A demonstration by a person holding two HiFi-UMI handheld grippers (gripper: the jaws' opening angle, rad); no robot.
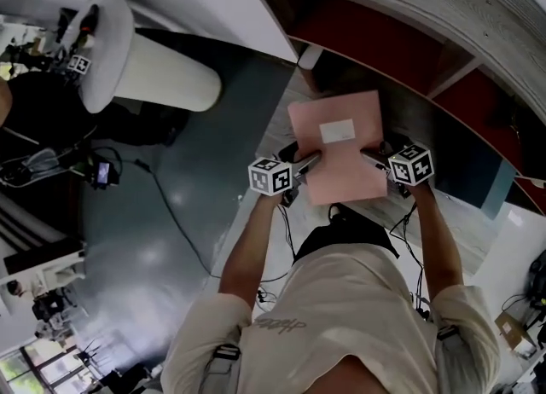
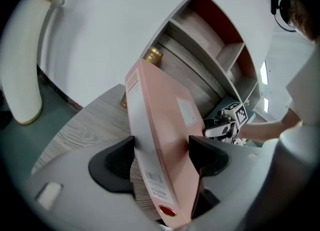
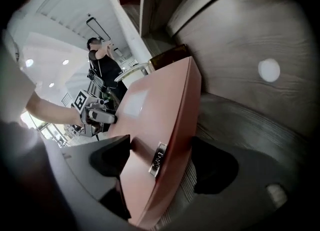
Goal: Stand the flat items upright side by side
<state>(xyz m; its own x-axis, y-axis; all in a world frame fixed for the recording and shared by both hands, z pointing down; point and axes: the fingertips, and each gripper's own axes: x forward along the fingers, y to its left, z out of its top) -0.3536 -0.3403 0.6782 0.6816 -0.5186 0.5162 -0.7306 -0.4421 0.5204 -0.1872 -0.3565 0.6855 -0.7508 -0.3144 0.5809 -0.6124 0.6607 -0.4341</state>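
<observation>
Left gripper [image 2: 161, 157]: jaws wide, clamped across the thickness of the pink folder [image 1: 341, 166] at its spine edge, one pad on the cover, the other against the page block. Right gripper [image 3: 159, 161]: same wide clamp on the opposite edge, beside the metal clasp [image 3: 158, 155]. The folder spans between the two hands directly ahead of the person, cover facing up and tilted, long axis running away toward the shelf unit [image 1: 444, 8]; neither hand is nearer. It looks clear of the wood-grain ledge [image 2: 85, 125], though its underside is hidden. Judgement: standing it calls for a roll about that long axis until the cover faces sideways. Behind its far corner sits a brass-coloured cap [image 2: 152, 54], possibly a bottle. Beyond, red-backed compartments [image 1: 358, 30]
</observation>
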